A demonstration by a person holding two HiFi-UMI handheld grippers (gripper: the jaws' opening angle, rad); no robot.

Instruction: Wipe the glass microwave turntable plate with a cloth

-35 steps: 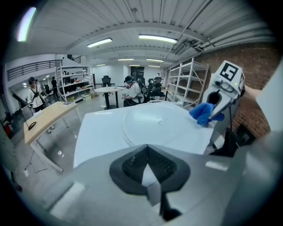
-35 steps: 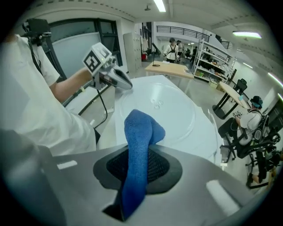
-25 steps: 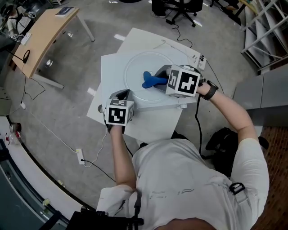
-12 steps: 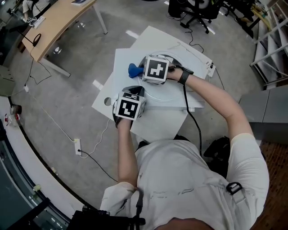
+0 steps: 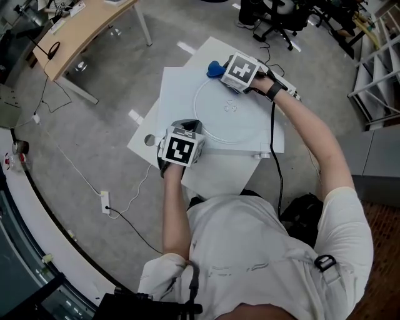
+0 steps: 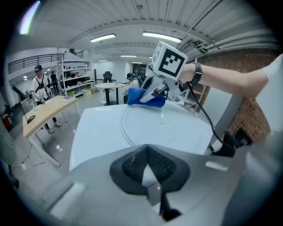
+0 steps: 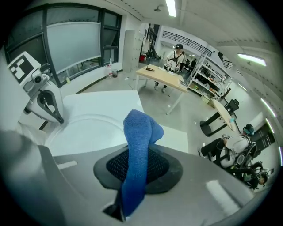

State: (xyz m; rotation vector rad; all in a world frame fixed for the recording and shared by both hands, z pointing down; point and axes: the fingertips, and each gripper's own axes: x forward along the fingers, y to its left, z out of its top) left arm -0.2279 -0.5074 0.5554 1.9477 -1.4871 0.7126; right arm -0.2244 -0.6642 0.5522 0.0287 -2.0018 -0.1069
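Note:
The clear glass plate (image 5: 232,125) lies flat on a white table (image 5: 175,94); it also shows in the left gripper view (image 6: 146,126) and the right gripper view (image 7: 82,126). My right gripper (image 5: 222,70) is shut on a blue cloth (image 5: 214,68) at the plate's far rim. The cloth (image 7: 138,132) sticks out between the pads and shows again from the left side (image 6: 146,97). My left gripper (image 5: 189,127) sits at the near-left rim, jaws closed together (image 6: 148,152), and the rim line runs into them.
A wooden desk (image 5: 81,25) stands far left, office chairs (image 5: 275,15) at the back, metal shelving (image 5: 381,50) at the right. A cable and power strip (image 5: 105,201) lie on the floor. A small clear fitting (image 5: 230,106) sits at the plate's centre.
My right gripper carried the blue cloth from the plate's middle to its left side, then to the far rim. The left gripper stayed at the near rim.

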